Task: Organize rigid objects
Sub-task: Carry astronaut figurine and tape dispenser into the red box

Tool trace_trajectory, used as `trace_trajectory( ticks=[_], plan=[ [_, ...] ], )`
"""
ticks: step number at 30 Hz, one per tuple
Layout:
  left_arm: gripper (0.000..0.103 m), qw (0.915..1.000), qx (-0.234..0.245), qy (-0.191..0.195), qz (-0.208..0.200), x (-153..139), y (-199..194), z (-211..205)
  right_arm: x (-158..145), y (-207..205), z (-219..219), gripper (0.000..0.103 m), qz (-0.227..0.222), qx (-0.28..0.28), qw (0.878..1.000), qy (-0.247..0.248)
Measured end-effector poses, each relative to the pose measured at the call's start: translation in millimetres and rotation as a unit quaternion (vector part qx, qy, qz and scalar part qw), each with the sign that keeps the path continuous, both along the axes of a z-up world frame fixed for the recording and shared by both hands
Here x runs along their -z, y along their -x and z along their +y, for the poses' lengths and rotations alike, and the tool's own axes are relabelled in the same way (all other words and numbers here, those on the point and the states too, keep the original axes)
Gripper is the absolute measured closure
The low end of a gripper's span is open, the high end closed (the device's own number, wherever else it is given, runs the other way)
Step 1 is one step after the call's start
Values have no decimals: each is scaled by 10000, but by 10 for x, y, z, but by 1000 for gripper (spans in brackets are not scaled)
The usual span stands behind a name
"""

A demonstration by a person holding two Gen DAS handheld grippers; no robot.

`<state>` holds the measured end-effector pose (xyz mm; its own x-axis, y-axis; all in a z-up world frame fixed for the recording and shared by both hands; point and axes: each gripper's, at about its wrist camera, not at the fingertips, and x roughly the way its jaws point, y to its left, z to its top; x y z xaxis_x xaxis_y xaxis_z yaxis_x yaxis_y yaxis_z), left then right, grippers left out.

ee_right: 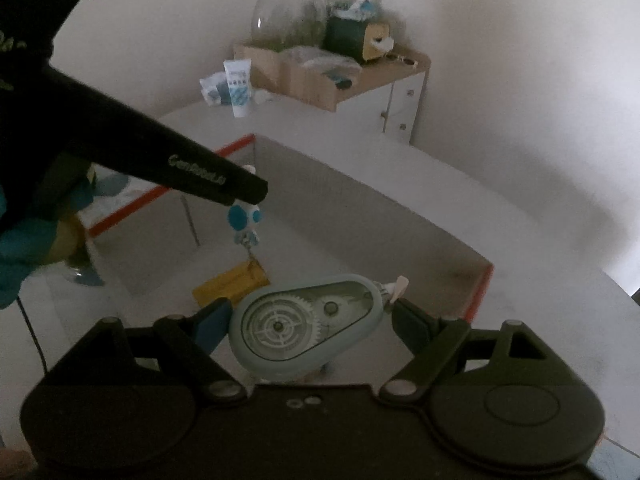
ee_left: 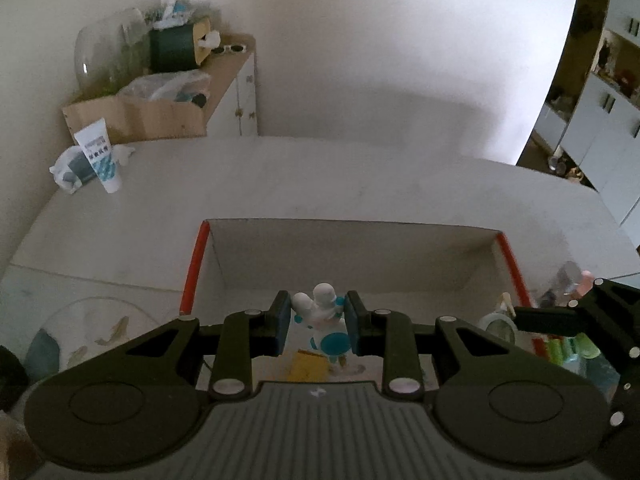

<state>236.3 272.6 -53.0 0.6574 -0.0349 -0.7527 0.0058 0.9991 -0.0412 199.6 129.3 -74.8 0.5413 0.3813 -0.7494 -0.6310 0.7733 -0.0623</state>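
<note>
- Left wrist view: the left gripper (ee_left: 316, 322) has its blue-padded jaws clamped on a small white-and-blue figurine (ee_left: 318, 312), smooth and rounded, held above the inside of an open box (ee_left: 352, 256).
- Box: rectangular, with matte pale walls and orange-red rims on its two side edges; a flat yellow card (ee_left: 308, 366) lies on its floor below the figurine.
- Box stands on a pale, smooth table (ee_left: 160, 208); at the table's far left corner a white tube (ee_left: 100, 154) stands upright just beside a crumpled bag.
- Behind the tube, a cardboard carton (ee_left: 136, 118) and a clear glass bowl rest on a wooden-topped cabinet.
- At the right edge, the right gripper's black finger shows over the box's side.
- Right wrist view: the right gripper (ee_right: 310, 324) has its jaws set wide and closed on a tape dispenser (ee_right: 308, 324), a teardrop-shaped shell of pale blue plastic with a clear window showing toothed wheels; it hangs over the box.
- Left gripper's black finger crosses the upper left, with the figurine dangling below it above the card.
</note>
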Motion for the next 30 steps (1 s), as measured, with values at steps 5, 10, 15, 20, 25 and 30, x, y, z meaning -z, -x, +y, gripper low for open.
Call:
trace_trajectory(
  ticks=[5,10,15,20,25,30],
  plan=[
    [75,9999,32,8,119,129,-194,7,184,-133,146,17,221,-89,9995,203],
    [75,9993,140,35,357,295,-379,-48,313,-235,280,17,423,-151,9984,355],
    [75,9978,208,-99,620,480,-507,-112,417,-277,347,17,577,-219,9970,459],
    [75,9950,239,-216,947,649,-644,-121,507,-305,362,17,720,-211,9954,598],
    [75,9916,375,-299,1201,756,-715,-162,557,-384,362,17,885,-201,9940,603],
    [75,9881,450,-317,1434,836,-793,-185,584,-461,397,17,1056,-186,9920,667]
  ],
)
